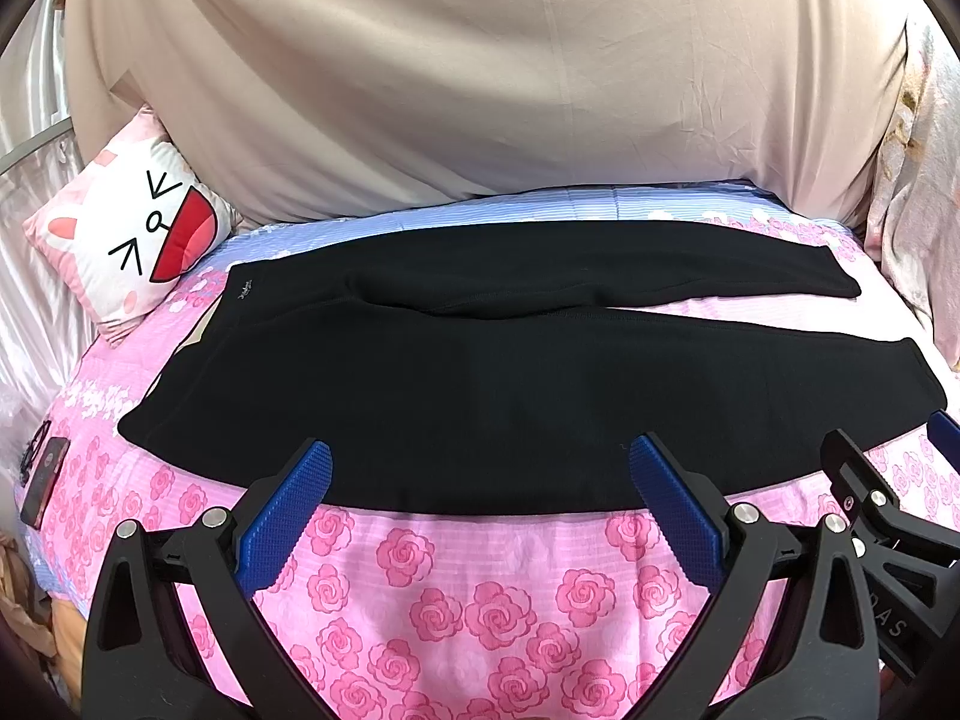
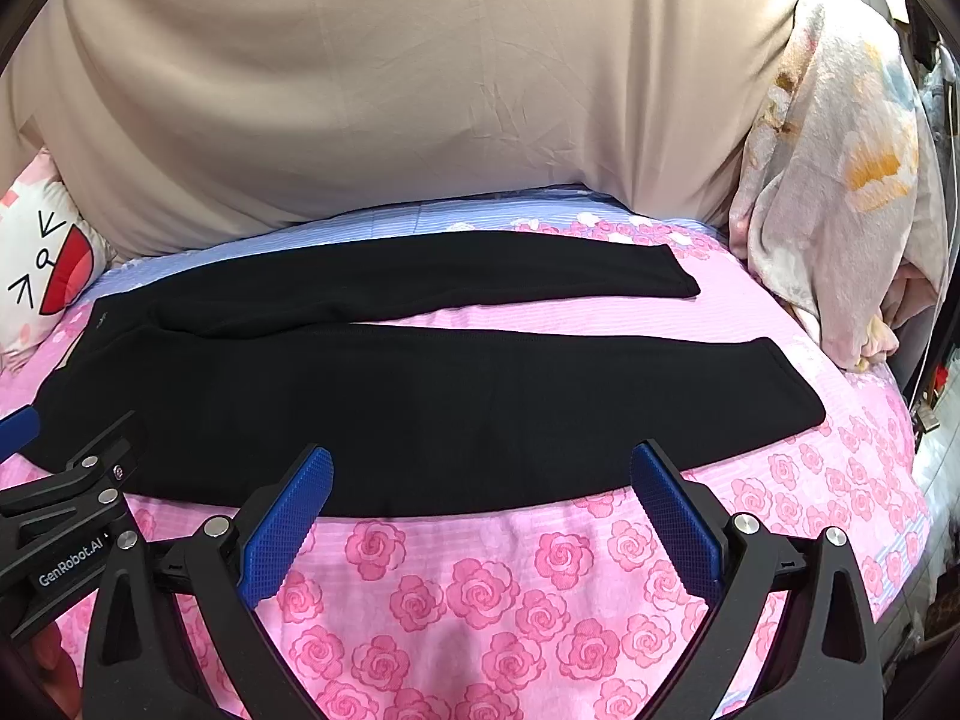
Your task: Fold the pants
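Black pants lie flat across a bed with a pink rose-print sheet, waistband at the left and the two legs spread apart toward the right. They also show in the right wrist view. My left gripper is open and empty, its blue fingertips just over the near edge of the near leg. My right gripper is open and empty at the same near edge, further right. The right gripper also shows at the right edge of the left wrist view.
A beige cloth hangs behind the bed. A pink rabbit cushion sits at the back left. A floral blanket is piled at the right. A dark phone-like object lies at the bed's left edge.
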Demonstrator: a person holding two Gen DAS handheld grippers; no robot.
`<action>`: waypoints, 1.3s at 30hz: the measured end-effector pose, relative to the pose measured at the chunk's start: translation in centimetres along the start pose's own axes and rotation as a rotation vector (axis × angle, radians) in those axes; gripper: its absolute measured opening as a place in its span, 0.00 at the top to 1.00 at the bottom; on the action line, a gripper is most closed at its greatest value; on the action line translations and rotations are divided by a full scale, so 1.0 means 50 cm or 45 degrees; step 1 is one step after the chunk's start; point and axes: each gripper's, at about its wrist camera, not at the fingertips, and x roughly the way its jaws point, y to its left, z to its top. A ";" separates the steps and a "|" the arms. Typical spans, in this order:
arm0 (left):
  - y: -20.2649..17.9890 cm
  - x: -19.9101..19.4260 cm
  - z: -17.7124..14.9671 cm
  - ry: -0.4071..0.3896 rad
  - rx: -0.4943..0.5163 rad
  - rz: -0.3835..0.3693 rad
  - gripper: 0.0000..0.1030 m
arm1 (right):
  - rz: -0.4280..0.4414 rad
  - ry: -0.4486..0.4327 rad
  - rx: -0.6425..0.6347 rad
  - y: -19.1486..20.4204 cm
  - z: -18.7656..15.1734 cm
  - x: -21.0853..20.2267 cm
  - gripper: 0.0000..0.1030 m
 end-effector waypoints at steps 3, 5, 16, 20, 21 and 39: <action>0.000 0.000 0.000 0.001 -0.001 0.000 0.05 | -0.001 0.001 -0.001 0.000 0.001 0.001 0.05; 0.001 0.000 0.002 0.002 0.000 0.002 0.05 | -0.001 0.001 0.001 0.000 0.001 0.001 0.05; -0.002 0.011 0.006 0.018 0.007 -0.005 0.05 | 0.003 0.010 0.006 -0.002 0.001 0.010 0.05; -0.003 0.022 0.002 0.027 0.016 -0.059 0.05 | 0.013 0.020 0.010 -0.009 -0.001 0.020 0.05; -0.001 0.026 0.000 0.030 0.015 -0.082 0.05 | 0.022 0.023 0.014 -0.012 -0.002 0.022 0.05; 0.104 0.217 0.100 0.026 -0.105 -0.132 0.05 | 0.089 0.177 0.153 -0.378 0.283 0.454 0.05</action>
